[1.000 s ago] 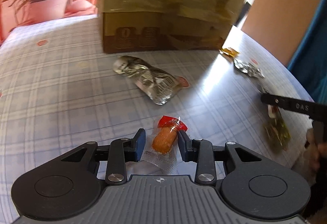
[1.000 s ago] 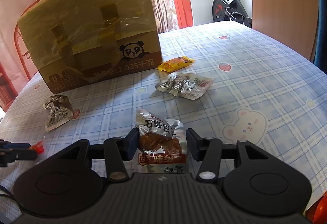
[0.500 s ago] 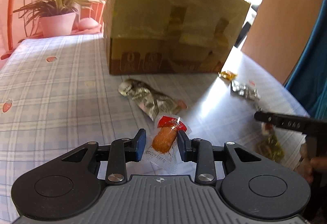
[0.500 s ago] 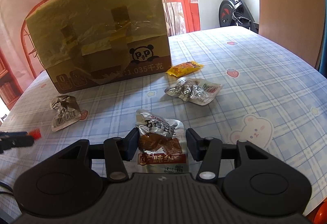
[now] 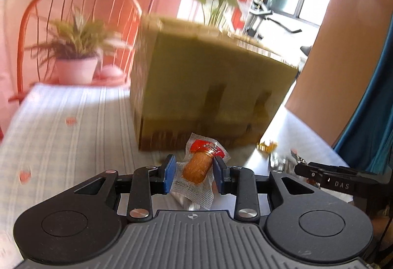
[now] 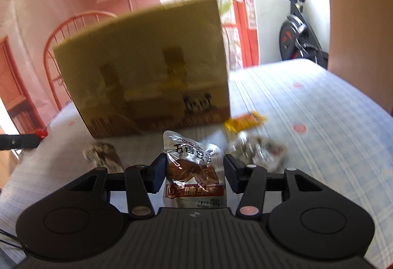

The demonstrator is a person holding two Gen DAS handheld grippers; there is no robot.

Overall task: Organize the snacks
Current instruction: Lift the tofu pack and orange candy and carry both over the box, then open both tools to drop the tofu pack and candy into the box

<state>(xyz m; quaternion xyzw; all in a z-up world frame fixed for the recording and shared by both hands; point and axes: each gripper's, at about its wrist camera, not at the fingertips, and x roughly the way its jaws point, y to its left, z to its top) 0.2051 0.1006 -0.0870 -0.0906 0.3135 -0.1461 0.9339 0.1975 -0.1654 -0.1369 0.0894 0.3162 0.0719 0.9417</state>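
Left tool: pointed forward and level toward the cardboard box; its blue-padded fingers are pinching the sausage packet from both sides; the packet is carried above the table, tilted with its red end up and to the right.
Sausage packet: clear wrapper with an orange-brown sausage inside and a red tab at the far end; it sits in front of the box's lower edge in the left wrist view.
Right tool: also aimed at the box, held roughly level; its fingers stand on either side of the silver snack pouch; the left pad touches the pouch, while contact on the right pad is hard to judge, yet the pouch stands upright between them off the table, so it is gripped.
Silver snack pouch: foil with black characters at the top, brown contents behind a clear window and a red band lower down.
Cardboard box: yellow-tan, taped, standing on the table straight ahead of both tools; blurred in both views.
Loose snacks: a yellow packet lies near the box's right corner; a silvery packet lies just in front of it; another foil packet lies to the left, near the box front.
Table: covered by a pale checked cloth with small red prints.
Surroundings: a potted plant and a red chair behind the table; an exercise bike at far right.
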